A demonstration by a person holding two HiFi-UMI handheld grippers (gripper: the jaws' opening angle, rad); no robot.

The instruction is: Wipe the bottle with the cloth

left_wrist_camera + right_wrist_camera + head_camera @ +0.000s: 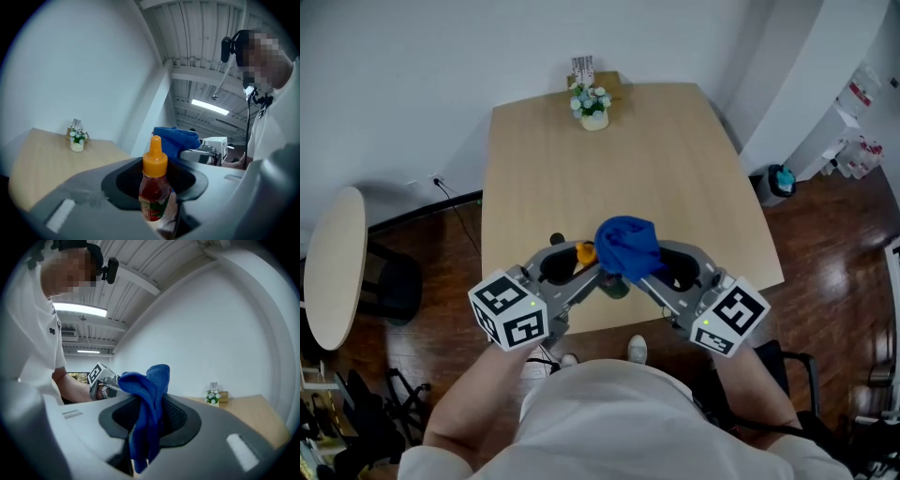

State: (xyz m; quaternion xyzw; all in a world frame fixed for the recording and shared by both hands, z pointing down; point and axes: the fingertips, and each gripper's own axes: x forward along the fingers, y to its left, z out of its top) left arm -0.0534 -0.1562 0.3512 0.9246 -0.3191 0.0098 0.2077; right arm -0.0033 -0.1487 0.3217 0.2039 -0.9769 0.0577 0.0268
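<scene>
Wooden table (675,169) fills the middle of the head view, and both tools meet over its near edge, lower centre. The right hand-held gripper (143,427) is pinching the blue cloth (149,394), which is bunched above its jaws. The left hand-held gripper (154,211) is clamped on the orange-capped bottle (153,187), just beside the cloth. A small flower pot (593,105) sits at the far edge, top centre.

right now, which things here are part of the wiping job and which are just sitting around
In the job: bottle in left tongs; blue cloth in right tongs.
Lying about: flower pot at far end of table; round side table.
</scene>
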